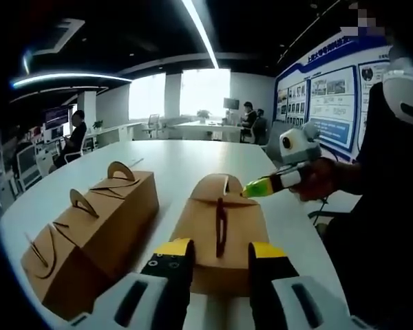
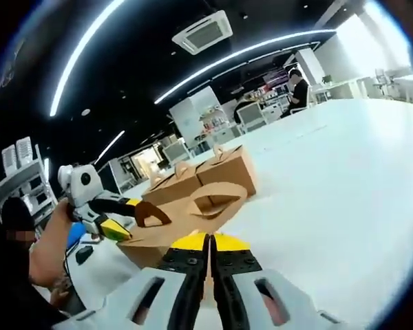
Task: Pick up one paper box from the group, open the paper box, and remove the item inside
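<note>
A brown paper box (image 1: pixel 205 223) with a slotted handle flap lies lengthwise on the white table (image 1: pixel 193 155), right in front of me. My left gripper (image 1: pixel 220 253) has its yellow-tipped fingers on either side of the box's near end and is shut on it. My right gripper (image 1: pixel 251 189) comes in from the right and pinches the top flap at the far end. In the right gripper view the same box (image 2: pixel 193 213) lies ahead. There the right gripper (image 2: pixel 208 242) has its jaws pressed together on the flap, and the left gripper (image 2: pixel 122 216) holds the other end.
Other closed paper boxes (image 1: pixel 89 234) stand in a row just left of the held one, the same group (image 2: pixel 224 172) showing behind it in the right gripper view. The table (image 2: pixel 330 192) stretches away, and chairs, desks and seated people (image 1: pixel 76 134) line its far side.
</note>
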